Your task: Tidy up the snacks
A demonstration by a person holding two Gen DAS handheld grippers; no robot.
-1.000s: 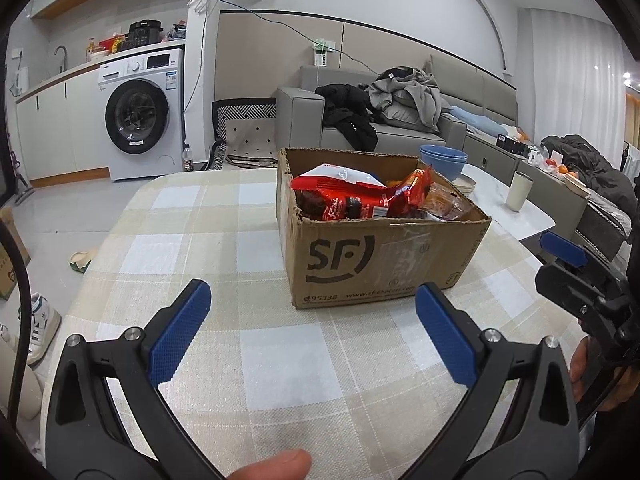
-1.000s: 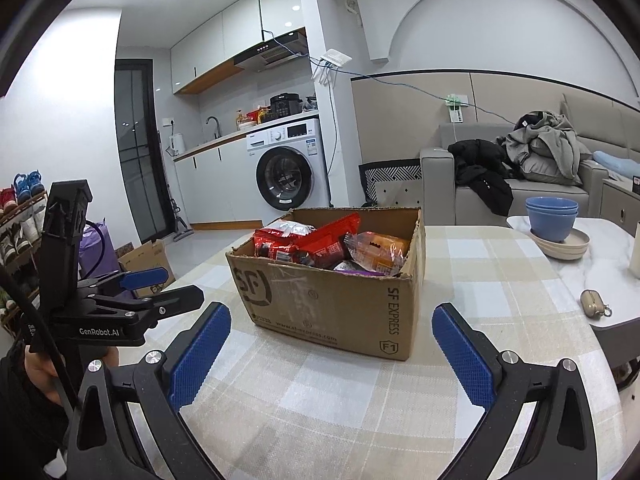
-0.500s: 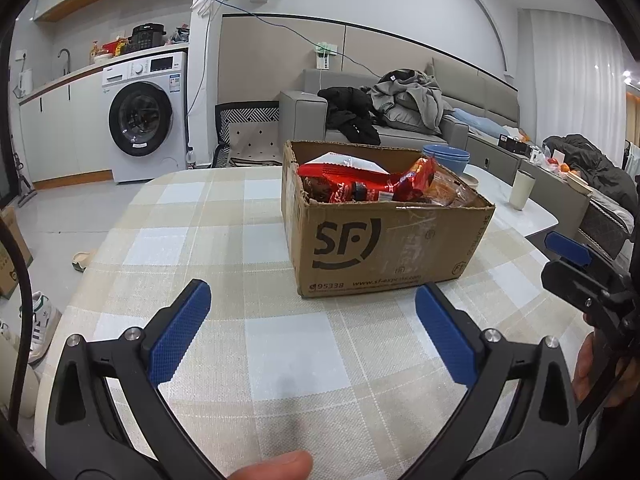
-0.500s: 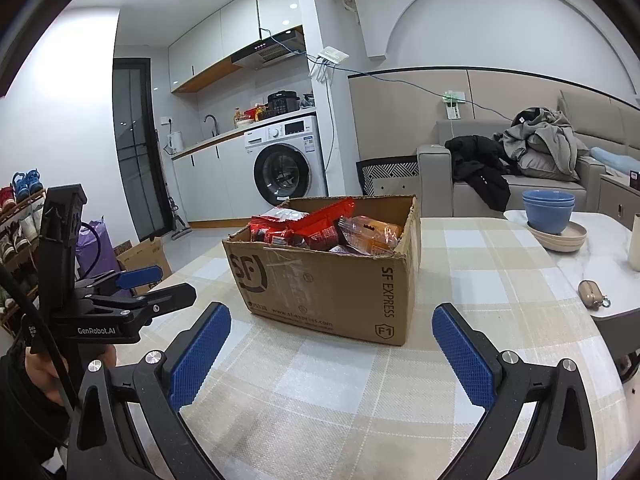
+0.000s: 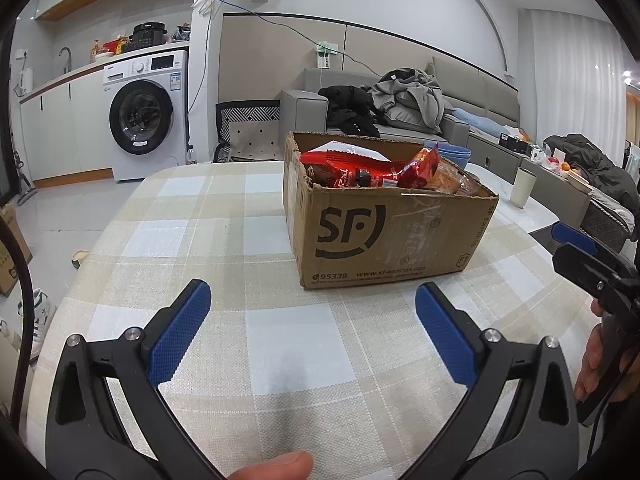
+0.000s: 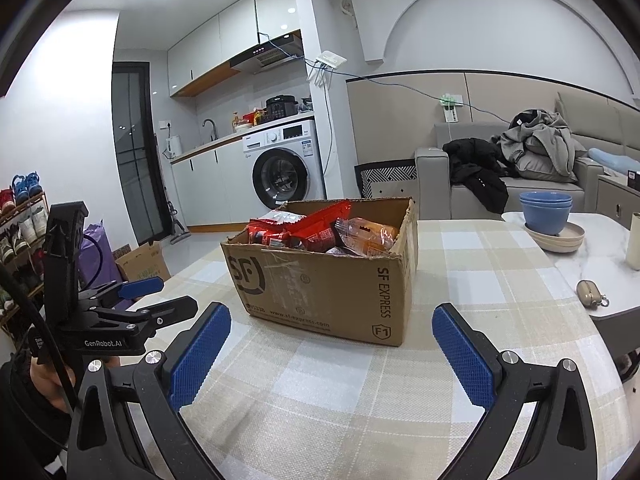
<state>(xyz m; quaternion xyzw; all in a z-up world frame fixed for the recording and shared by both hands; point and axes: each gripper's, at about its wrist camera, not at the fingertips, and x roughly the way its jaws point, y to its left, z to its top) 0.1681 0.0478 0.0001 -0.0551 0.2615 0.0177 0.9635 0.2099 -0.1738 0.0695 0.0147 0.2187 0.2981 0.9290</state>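
An open brown cardboard shipping box (image 5: 390, 232) printed with a black courier logo stands on the table covered by a beige, white and pale-blue checked cloth (image 5: 248, 216), and it holds all the snacks that either view shows: shiny red foil snack packets (image 6: 308, 228) heaped toward the middle, a clear-wrapped orange-brown pastry pack (image 6: 366, 236) leaning at the side nearer the sofa, and a white packet (image 5: 348, 148) at the back. No packet lies loose on the cloth around the box, and no second tray, basket or shelf for snacks shows on the table. The left gripper (image 5: 312, 304) with its blue ribbed pads hangs above the bare cloth short of the box, its jaws spread wide and holding nothing; the right gripper (image 6: 332, 328) is likewise spread wide and empty, aimed at the box corner from the other side. Judged from this alone, the scene fits two stages equally: the packets gathered into the box as the tidy result, or a jumbled box waiting to be sorted out of. The heap inside looks loose rather than stacked, but that does not settle it. A stack of blue bowls (image 6: 546, 210) on a cream plate sits apart on the marble side table.
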